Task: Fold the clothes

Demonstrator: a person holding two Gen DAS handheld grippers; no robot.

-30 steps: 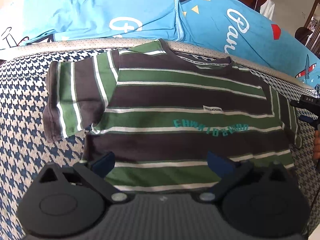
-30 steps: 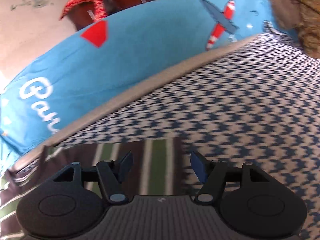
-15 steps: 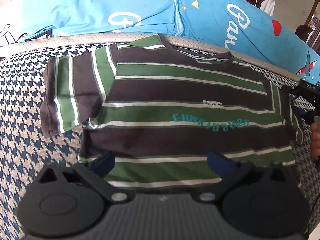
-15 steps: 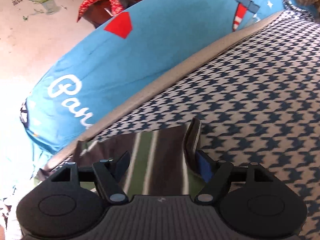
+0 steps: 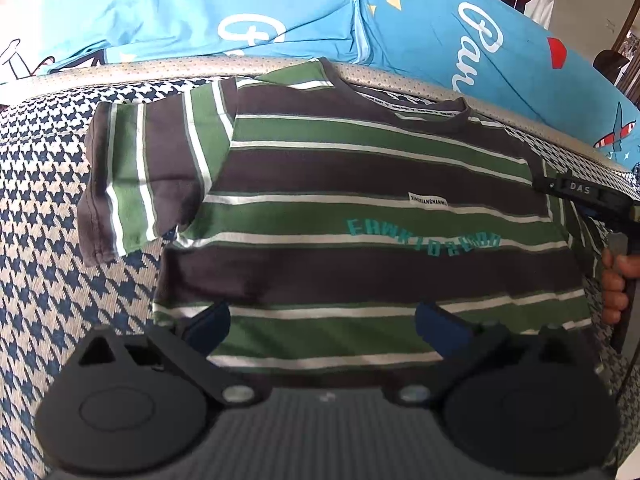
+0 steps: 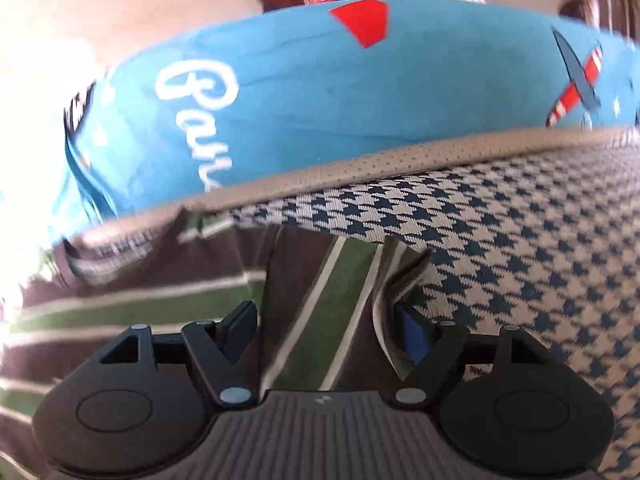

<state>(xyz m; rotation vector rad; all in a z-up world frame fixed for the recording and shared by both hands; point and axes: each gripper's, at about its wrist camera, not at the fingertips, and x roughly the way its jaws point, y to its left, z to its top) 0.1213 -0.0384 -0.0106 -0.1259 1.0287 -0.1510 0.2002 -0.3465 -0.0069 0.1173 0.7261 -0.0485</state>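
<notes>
1. Your left gripper (image 5: 320, 322) hangs wide and empty over the hem of the short-sleeved T-shirt in dark brown and green stripes with thin white lines (image 5: 360, 216), which lies face up and nearly flat on the navy-and-beige houndstooth bed cover (image 5: 48, 240). Lower it carelessly and the pads could drag the hem and ruck up the flat front.

2. Your right gripper (image 6: 324, 330) is opening, with the shirt's right sleeve (image 6: 336, 280) lying between the jaws. The sleeve edge stands curled against the blue pad (image 6: 414, 332). Pull away too soon and that edge may catch on the pad and drag the folded sleeve back out.

3. The shirt's left sleeve (image 5: 136, 180) is spread out flat on the cover, not yet folded. If you fold it unevenly against the other side, the final stack will come out lopsided.

4. The collar (image 5: 404, 106) overlaps the beige perforated edging (image 5: 160, 68), just beside the bright blue printed bedding (image 5: 280, 8). Tugging the shirt farther that way could slide it under the bedding.
</notes>
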